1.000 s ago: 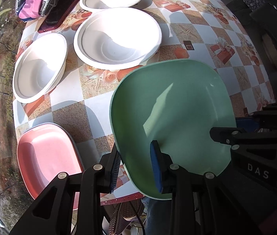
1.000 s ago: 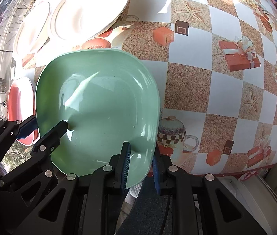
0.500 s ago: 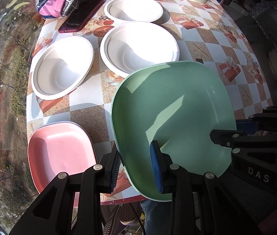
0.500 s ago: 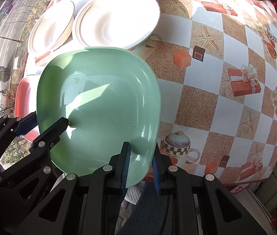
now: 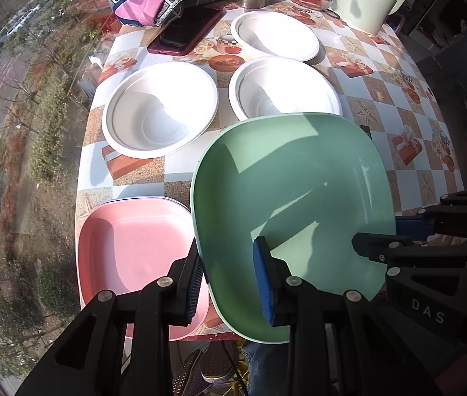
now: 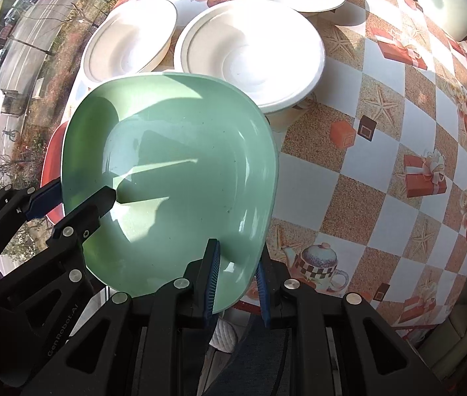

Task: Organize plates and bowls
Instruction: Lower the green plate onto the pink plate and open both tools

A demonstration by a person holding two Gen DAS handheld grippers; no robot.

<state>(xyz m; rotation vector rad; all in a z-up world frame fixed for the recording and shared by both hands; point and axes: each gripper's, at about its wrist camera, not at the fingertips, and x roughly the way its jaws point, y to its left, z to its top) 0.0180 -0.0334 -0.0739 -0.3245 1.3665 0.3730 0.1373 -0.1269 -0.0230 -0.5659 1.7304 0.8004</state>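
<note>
Green plate point(image 5: 293, 198) now higher off table point(image 5: 431, 151), more bowls in view; left gripper point(image 5: 230, 283) and right gripper point(image 6: 236, 280) jaws both clamped on near rim; pink plate point(image 5: 134, 250) lower left, likely stacking target.

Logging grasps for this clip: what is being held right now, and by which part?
The square pale-green plastic plate, held by both tools on its near rim: the left tool at its near-left corner, the right tool at its near-right corner.
</note>
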